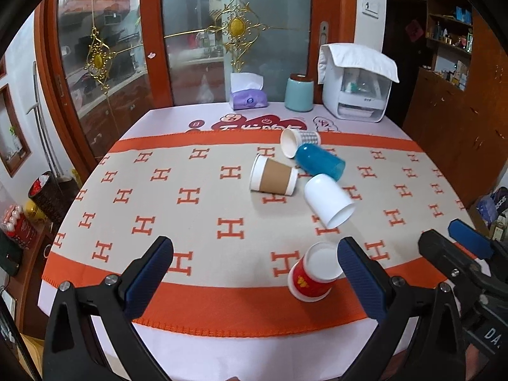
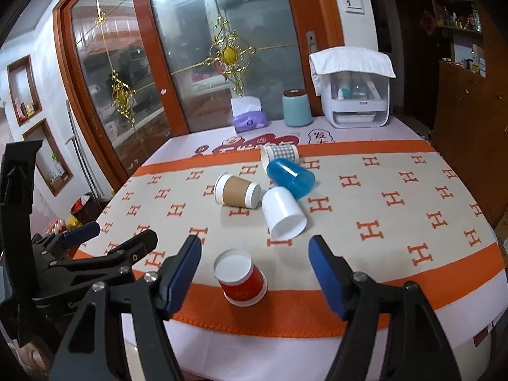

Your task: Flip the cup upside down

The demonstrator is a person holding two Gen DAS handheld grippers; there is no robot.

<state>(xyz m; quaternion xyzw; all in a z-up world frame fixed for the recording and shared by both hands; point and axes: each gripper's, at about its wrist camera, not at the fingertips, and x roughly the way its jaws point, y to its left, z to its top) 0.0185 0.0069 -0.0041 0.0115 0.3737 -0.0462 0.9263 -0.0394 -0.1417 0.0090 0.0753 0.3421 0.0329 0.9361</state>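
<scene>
A red paper cup (image 1: 309,274) (image 2: 241,279) stands upside down near the table's front edge, base up. Behind it lie on their sides a white plastic cup (image 1: 328,200) (image 2: 282,212), a brown-sleeved paper cup (image 1: 274,179) (image 2: 238,190), a blue plastic cup (image 1: 320,162) (image 2: 290,176) and a checked paper cup (image 1: 298,141) (image 2: 279,155). My left gripper (image 1: 254,250) is open and empty, with the red cup just inside its right finger. My right gripper (image 2: 254,247) is open and empty, above the red cup. Each gripper shows at the edge of the other's view.
The cups rest on an orange and beige H-pattern cloth (image 1: 197,197) over a white table. At the back stand a purple tissue box (image 1: 247,96), a teal canister (image 1: 298,93) and a white appliance under a towel (image 1: 355,92). Glass doors lie behind.
</scene>
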